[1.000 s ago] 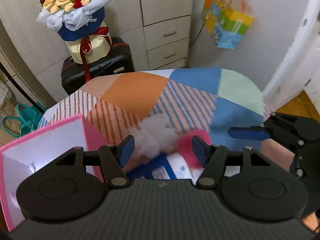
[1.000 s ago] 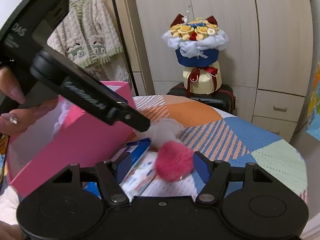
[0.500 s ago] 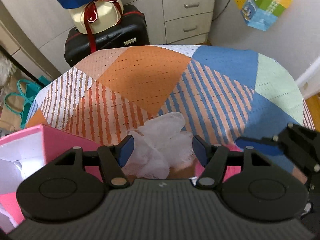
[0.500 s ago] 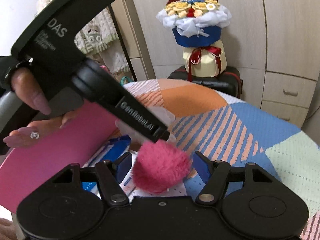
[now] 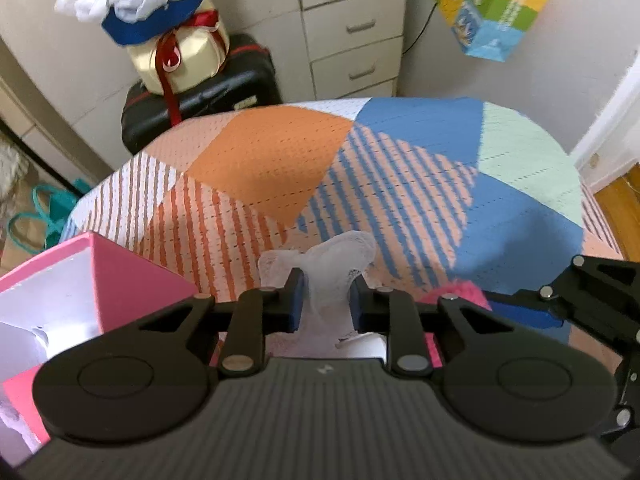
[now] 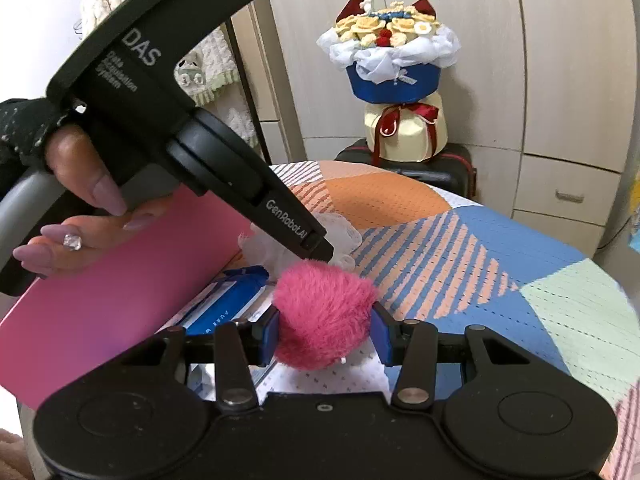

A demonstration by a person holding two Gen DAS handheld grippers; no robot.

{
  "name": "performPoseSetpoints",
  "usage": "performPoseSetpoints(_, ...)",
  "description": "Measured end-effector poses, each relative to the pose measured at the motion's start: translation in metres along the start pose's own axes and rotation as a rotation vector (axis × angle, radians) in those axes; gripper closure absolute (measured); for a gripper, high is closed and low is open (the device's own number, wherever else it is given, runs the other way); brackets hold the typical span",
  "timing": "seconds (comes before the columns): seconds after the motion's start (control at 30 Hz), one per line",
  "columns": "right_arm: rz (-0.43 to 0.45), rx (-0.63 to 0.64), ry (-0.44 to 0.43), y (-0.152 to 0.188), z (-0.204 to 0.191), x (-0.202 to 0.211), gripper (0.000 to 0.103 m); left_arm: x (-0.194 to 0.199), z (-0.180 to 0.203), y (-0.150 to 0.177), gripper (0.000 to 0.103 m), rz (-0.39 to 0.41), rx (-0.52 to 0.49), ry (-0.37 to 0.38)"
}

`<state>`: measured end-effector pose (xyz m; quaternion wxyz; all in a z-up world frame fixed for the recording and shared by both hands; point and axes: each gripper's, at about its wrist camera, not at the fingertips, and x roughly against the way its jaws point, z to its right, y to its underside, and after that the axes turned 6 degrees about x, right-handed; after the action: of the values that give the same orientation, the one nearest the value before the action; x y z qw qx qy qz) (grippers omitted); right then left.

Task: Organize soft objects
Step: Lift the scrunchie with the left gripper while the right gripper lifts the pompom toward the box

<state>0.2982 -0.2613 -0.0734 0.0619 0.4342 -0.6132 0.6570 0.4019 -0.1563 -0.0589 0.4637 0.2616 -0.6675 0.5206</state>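
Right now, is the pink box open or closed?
Open. The pink box has no lid on, and the left wrist view looks straight down onto its white inside walls.

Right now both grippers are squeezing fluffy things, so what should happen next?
Probably lift the left gripper and carry its white puff to the open pink box beside it. The right gripper already pinches the pink pompom.

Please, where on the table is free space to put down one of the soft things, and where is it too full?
The far half of the table is bare: the orange patch toward the black case and the blue and green patches toward the wall. The near side is crowded: pink box, white puff in the left gripper, pink pompom in the right gripper, blue packet.
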Motion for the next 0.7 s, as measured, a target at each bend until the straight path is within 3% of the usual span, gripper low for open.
performPoseSetpoints(0.4, 0.025, -0.024, 0.102, 0.010, -0.025, 0.060, 0.051, 0.081, -0.002, 0.040, 0.086, 0.179, 0.021, 0.143)
performPoseSetpoints(0.53, 0.017, -0.009, 0.119, 0.014, -0.040, 0.076, 0.051, 0.105, -0.001, 0.060, 0.086, 0.189, 0.007, 0.200)
performPoseSetpoints(0.7, -0.015, 0.006, 0.140, 0.021, -0.058, 0.092, 0.051, 0.132, 0.003, 0.093, 0.086, 0.163, -0.080, 0.247)
